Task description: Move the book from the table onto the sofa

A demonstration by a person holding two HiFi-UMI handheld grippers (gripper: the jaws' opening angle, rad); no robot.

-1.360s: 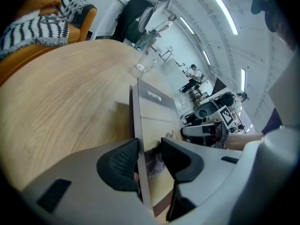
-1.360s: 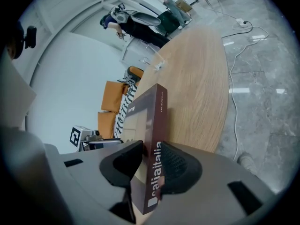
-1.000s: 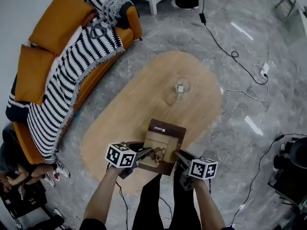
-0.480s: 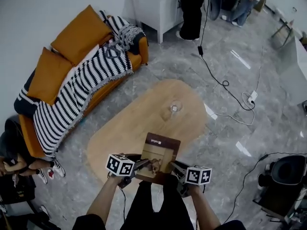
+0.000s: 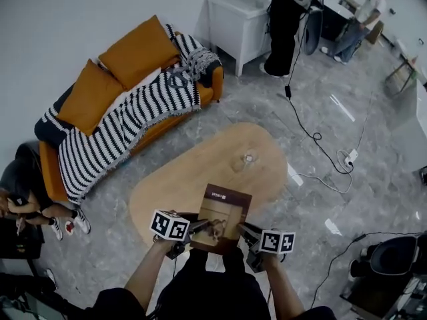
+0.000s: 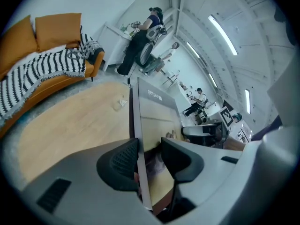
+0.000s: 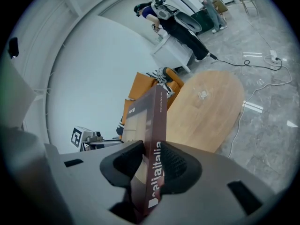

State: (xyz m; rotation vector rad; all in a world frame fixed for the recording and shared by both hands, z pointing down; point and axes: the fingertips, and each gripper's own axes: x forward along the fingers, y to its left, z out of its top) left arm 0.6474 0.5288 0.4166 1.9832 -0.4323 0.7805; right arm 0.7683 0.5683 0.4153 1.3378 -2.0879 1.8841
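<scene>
The brown and tan book (image 5: 222,217) hangs in the air over the near end of the oval wooden table (image 5: 193,179), held at both sides. My left gripper (image 5: 200,229) is shut on its left edge, my right gripper (image 5: 245,231) on its spine side. In the left gripper view the book (image 6: 157,121) stands on edge between the pads of that gripper (image 6: 149,156). In the right gripper view the dark spine (image 7: 158,130) is clamped in the right gripper (image 7: 152,165). The orange sofa (image 5: 167,122) with a striped blanket (image 5: 123,129) stands far left of the table.
A small glass dish (image 5: 248,158) sits on the table's far half. A white cabinet (image 5: 241,20) and a standing person (image 5: 283,25) are beyond the sofa. Someone sits at the sofa's near end (image 5: 27,209). Cables (image 5: 320,142) trail over the marble floor on the right.
Both grippers have risen together with the book, lifting it off the table. The table and sofa look smaller and farther below than a second ago.
</scene>
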